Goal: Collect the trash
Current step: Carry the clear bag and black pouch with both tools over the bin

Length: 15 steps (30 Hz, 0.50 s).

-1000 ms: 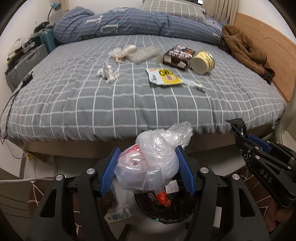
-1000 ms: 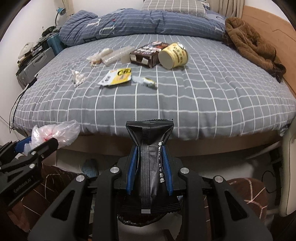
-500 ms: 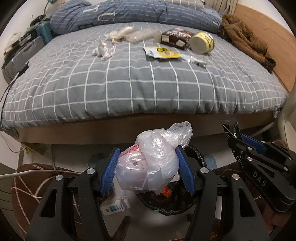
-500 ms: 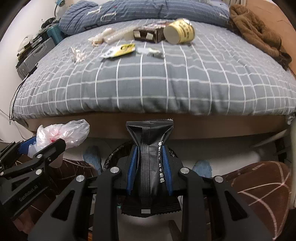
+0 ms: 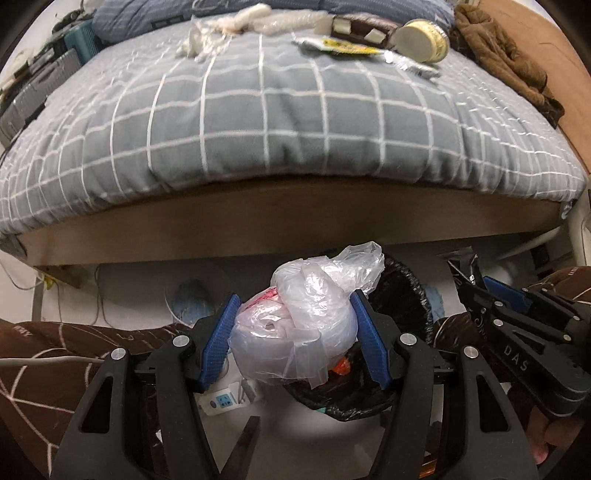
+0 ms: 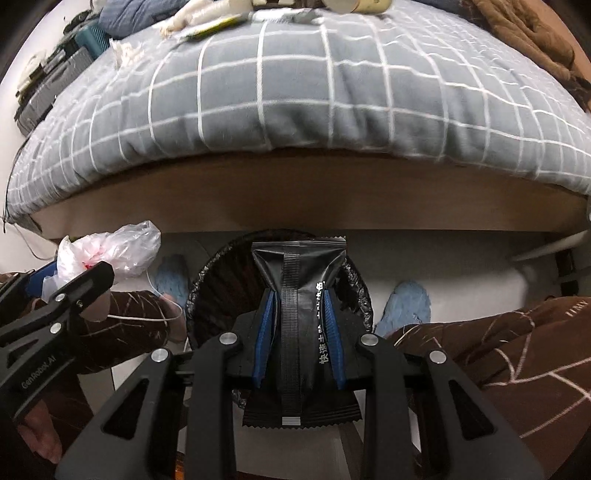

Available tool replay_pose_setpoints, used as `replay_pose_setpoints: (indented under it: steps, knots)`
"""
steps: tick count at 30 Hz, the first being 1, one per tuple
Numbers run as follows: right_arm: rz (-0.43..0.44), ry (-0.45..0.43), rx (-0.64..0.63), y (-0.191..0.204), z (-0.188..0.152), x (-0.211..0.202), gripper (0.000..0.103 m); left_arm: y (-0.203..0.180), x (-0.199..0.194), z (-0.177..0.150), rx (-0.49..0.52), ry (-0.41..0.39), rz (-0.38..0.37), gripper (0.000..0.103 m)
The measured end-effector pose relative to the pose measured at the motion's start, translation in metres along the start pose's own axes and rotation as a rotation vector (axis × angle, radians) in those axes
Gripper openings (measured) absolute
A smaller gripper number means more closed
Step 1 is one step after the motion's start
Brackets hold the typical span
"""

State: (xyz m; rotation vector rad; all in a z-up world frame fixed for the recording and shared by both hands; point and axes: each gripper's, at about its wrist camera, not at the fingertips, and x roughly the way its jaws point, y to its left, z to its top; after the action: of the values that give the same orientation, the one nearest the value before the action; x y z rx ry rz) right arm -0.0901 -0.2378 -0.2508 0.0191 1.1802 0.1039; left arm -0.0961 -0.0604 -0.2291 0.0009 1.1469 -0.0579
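My left gripper (image 5: 293, 315) is shut on a crumpled clear plastic bag (image 5: 303, 321) with a red patch, held above the left rim of a black-lined trash bin (image 5: 399, 302) on the floor. My right gripper (image 6: 298, 308) is shut on a black snack packet (image 6: 295, 273) and holds it upright over the bin (image 6: 207, 280). The left gripper with its bag (image 6: 110, 251) also shows at the left of the right wrist view, and the right gripper (image 5: 476, 284) at the right of the left wrist view. More trash lies far back on the bed: a yellow cup (image 5: 421, 38), a dark box (image 5: 362, 29), a yellow wrapper (image 5: 340, 46).
The grey checked bed (image 5: 277, 110) with its wooden frame (image 5: 295, 221) stands just beyond the bin. A white power strip (image 5: 225, 400) and cable lie on the floor left of the bin. Blue slippers (image 6: 406, 302) and the person's brown-clad legs (image 6: 498, 350) flank it.
Both grippers have dropped lower and tilted down toward the floor. The bin has come into fuller view under them and the bed top has risen out of frame. Both grips are unchanged.
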Motion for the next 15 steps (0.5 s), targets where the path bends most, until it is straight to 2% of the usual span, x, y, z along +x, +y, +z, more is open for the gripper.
replay_pose_setpoints:
  steps: [5, 9, 11, 15]
  knots:
    - [0.005, 0.026, -0.028, 0.011, -0.002, 0.013, 0.028, 0.020, 0.012, -0.003, -0.038, 0.028, 0.014, 0.060]
    - [0.010, 0.028, -0.050, 0.020, -0.001, 0.019, 0.034, 0.031, 0.019, -0.003, -0.058, 0.045, 0.025, 0.060]
    - [0.007, 0.026, -0.059, 0.022, -0.001, 0.020, 0.039, 0.034, 0.022, -0.006, -0.066, 0.050, 0.028, 0.060]
    - [-0.004, 0.006, -0.059, 0.019, -0.001, 0.018, 0.054, 0.033, 0.026, -0.007, -0.065, 0.053, 0.024, 0.060]
